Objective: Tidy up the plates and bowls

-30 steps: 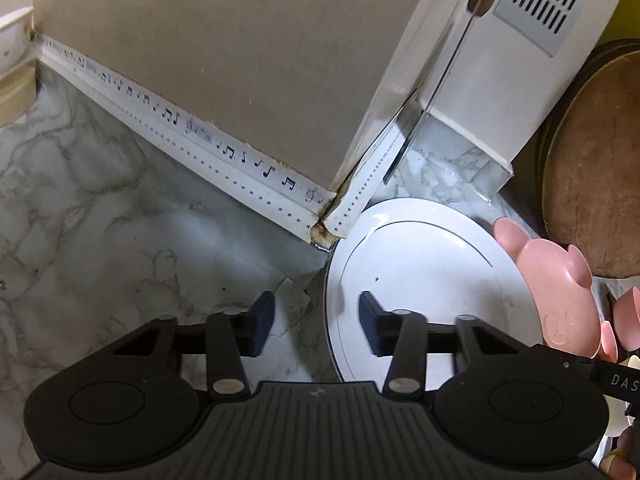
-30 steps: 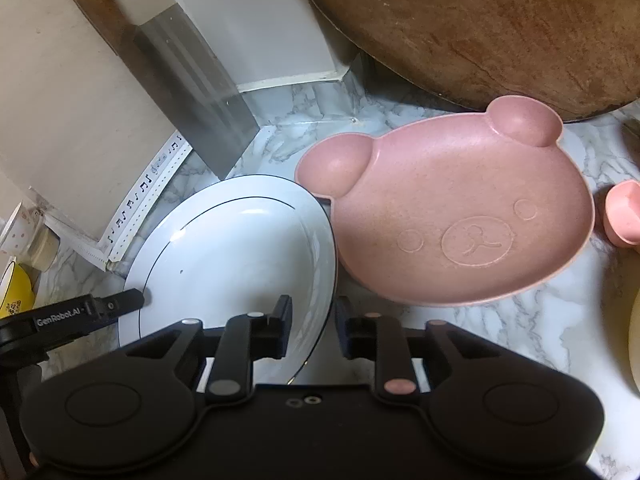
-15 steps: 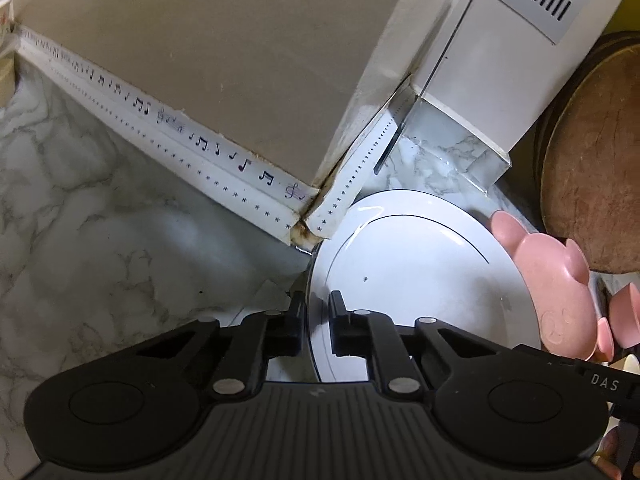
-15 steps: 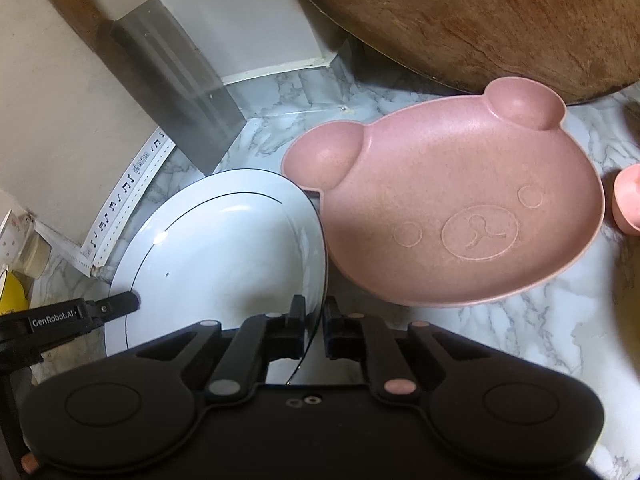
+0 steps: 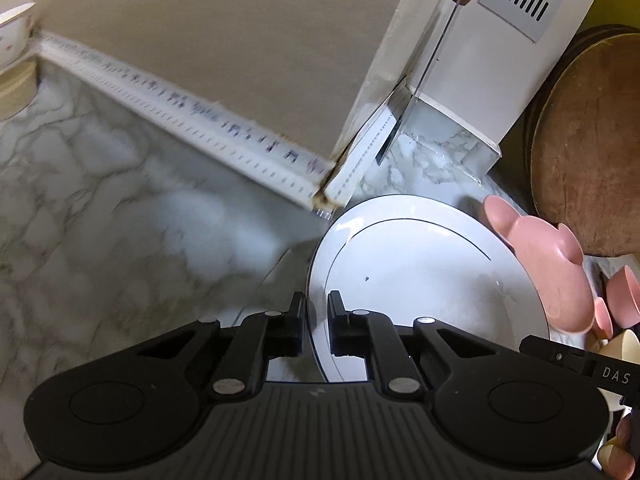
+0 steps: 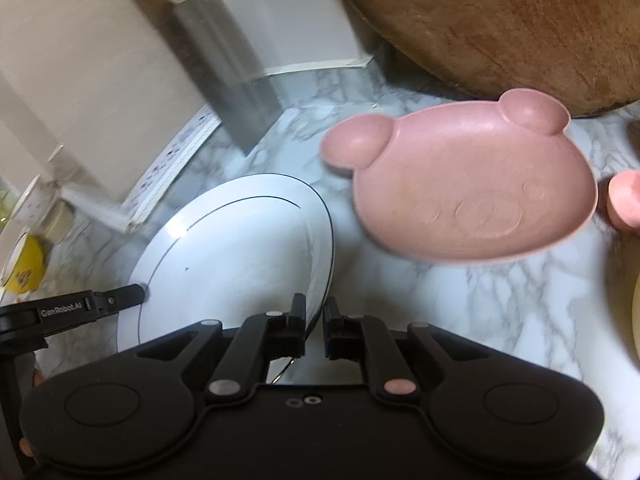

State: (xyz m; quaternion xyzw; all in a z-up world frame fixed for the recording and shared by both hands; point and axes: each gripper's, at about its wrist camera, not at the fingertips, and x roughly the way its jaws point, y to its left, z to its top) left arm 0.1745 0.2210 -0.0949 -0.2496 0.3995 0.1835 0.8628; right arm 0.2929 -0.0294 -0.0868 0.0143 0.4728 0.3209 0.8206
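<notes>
A white plate (image 5: 420,280) with a thin dark ring is held at both sides. My left gripper (image 5: 317,308) is shut on its left rim, and a shadow shows under that edge. In the right wrist view my right gripper (image 6: 315,312) is shut on the right rim of the white plate (image 6: 232,256). The left gripper's fingertip (image 6: 132,294) shows at the plate's far side. A pink bear-face plate (image 6: 472,192) lies on the marble counter (image 6: 520,312) just right of the white plate, a small gap between them.
A large round wooden board (image 6: 500,20) leans behind the pink plate. A cleaver (image 6: 224,76) rests against a white box (image 5: 500,40) by the beige wall. A pink cup (image 6: 624,200) is at the right, a yellow bowl (image 6: 24,268) and a floral bowl (image 5: 14,30) at the left.
Both grippers went from open around the white plate's rim to shut on it. The plate has since shifted a little to the left, away from the pink plate.
</notes>
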